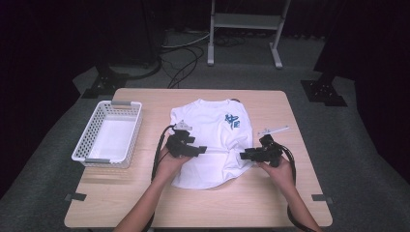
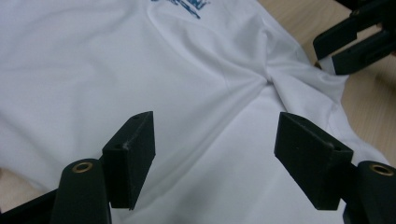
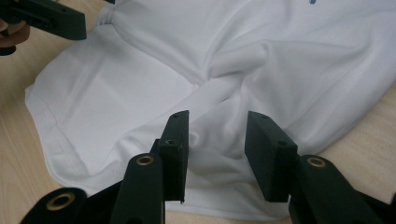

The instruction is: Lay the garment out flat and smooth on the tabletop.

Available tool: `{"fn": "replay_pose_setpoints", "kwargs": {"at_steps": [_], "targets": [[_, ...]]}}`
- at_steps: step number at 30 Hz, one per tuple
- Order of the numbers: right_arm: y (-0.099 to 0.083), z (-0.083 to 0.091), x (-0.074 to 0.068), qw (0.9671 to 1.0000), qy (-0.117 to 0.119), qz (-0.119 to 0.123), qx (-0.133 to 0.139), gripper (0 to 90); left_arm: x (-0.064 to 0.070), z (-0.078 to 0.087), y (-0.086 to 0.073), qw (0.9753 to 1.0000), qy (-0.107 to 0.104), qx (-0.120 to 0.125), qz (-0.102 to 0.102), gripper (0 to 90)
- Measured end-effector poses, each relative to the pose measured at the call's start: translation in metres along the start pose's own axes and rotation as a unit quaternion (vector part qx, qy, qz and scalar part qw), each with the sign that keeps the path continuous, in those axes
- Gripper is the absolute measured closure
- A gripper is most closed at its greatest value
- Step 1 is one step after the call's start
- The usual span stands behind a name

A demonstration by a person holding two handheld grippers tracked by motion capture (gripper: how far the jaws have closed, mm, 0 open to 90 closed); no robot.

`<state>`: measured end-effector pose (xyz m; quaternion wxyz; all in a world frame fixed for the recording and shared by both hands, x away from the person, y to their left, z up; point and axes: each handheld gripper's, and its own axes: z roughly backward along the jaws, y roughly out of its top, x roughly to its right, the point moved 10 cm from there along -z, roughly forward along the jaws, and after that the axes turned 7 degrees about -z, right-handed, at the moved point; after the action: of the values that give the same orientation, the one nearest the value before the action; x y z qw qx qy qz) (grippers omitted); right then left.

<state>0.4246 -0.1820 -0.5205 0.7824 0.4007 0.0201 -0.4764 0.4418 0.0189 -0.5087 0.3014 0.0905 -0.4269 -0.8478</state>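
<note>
flanking the white t-shirt (image 1: 212, 140), left tongs (image 2: 215, 144) and right tongs (image 3: 217, 144) stand apart; white basket (image 1: 82, 153) holds nothing.

Both forearms rise from the bottom edge of the high view, bare to the frame's edge with no sleeve in sight, each hand wrapped round a black two-jaw tool: the left gripper (image 1: 200, 150) below centre, the right gripper (image 1: 245, 155) to its right. The left one carries a small grey three-cornered plate (image 1: 183, 125) on top, and a black cable (image 1: 157, 150) loops from it back along the arm; another black cable trails from the right one. In the gripper views the jaws are matte black, blocky wedges with small screw holes, hinged on arms set with brass-coloured eyelets (image 2: 83, 167).
</note>
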Motion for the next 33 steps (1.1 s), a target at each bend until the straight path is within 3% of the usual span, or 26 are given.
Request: {"fn": "replay_pose_setpoints", "kwargs": {"at_steps": [6, 11, 16, 19, 22, 23, 27, 33], "targets": [[-0.011, 0.009, 0.001, 0.9999, -0.001, -0.008, 0.01, 63.2, 0.012, 0.014, -0.022, 0.9998, 0.007, -0.01, -0.016, 29.0], [-0.015, 0.014, 0.001, 0.9996, -0.016, 0.002, 0.022, 67.9, 0.017, 0.024, -0.036, 0.9997, 0.008, -0.012, -0.02, 29.4], [-0.019, 0.016, 0.001, 0.9995, -0.02, 0.005, 0.023, 66.0, 0.025, 0.028, -0.043, 0.9993, 0.009, -0.016, -0.032, 29.4], [-0.02, 0.027, 0.001, 0.9985, -0.022, 0.009, 0.05, 65.3, 0.031, 0.031, -0.045, 0.999, 0.007, -0.014, -0.042, 29.4], [-0.026, 0.035, 0.002, 0.9978, -0.027, 0.016, 0.058, 65.7, 0.034, 0.03, -0.046, 0.9986, 0.004, -0.018, -0.05, 29.4], [-0.03, 0.035, 0.0, 0.9981, -0.021, 0.02, 0.054, 67.1, 0.035, 0.029, -0.047, 0.9985, 0.003, -0.019, -0.051, 29.4], [-0.042, 0.025, 0.001, 0.9982, -0.04, 0.041, 0.014, 71.3, 0.037, 0.025, -0.048, 0.9983, 0.002, -0.023, -0.054, 29.5], [-0.038, 0.011, 0.005, 0.9983, -0.045, 0.037, 0.003, 71.3, 0.036, 0.018, -0.053, 0.998, 0.003, -0.031, -0.055, 32.7]]}}
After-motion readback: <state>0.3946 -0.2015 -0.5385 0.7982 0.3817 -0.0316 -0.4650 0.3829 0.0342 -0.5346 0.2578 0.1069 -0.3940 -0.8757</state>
